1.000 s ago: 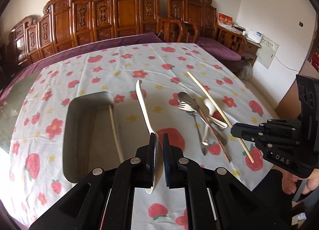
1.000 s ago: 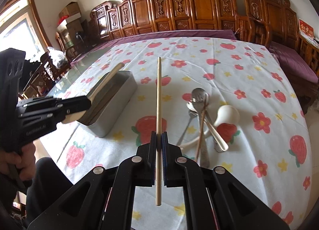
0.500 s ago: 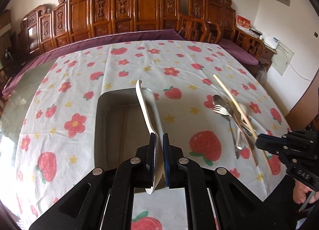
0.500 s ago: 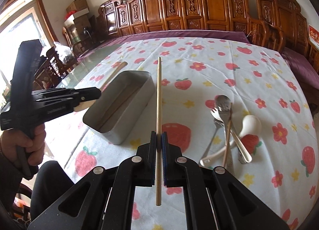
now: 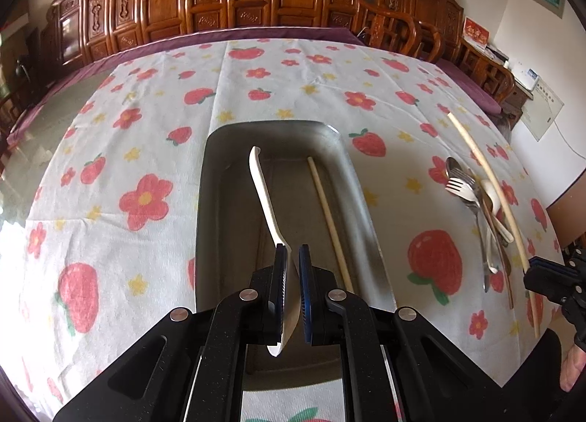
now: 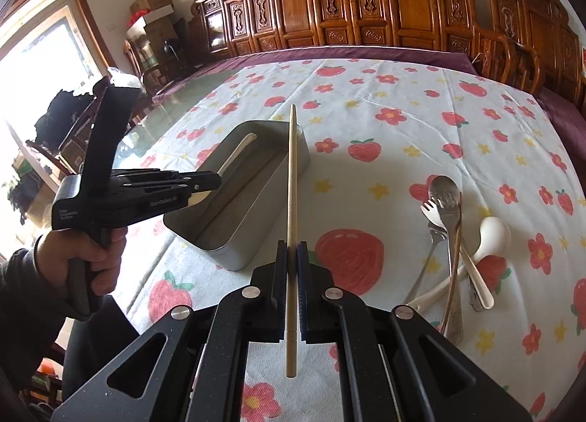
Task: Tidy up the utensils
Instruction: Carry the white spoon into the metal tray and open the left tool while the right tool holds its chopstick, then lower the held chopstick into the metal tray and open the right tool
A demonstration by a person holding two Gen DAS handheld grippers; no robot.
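Observation:
My left gripper (image 5: 290, 250) is shut on a white spoon (image 5: 263, 195), its handle pointing forward and up over the inside of the metal tray (image 5: 351, 165). One pale chopstick (image 5: 327, 217) lies along the tray floor. My right gripper (image 6: 292, 246) is shut on a second pale chopstick (image 6: 292, 173), held in the air beside the tray's (image 6: 256, 224) right wall. In the right wrist view the left gripper (image 6: 216, 180) hovers over the tray's near left end. The right gripper (image 5: 542, 272) shows at the right edge of the left wrist view.
A loose pile of utensils (image 6: 450, 224) lies to the right on the strawberry tablecloth (image 6: 384, 129): metal spoons, a fork, a dark chopstick and a white soup spoon (image 6: 490, 235). Carved wooden chairs (image 6: 403, 8) ring the table's far side. A hand (image 6: 84, 257) grips the left tool.
The left gripper carried the white spoon leftward and down until it hangs over the tray. The right gripper drifted left with its chopstick, closer to the tray.

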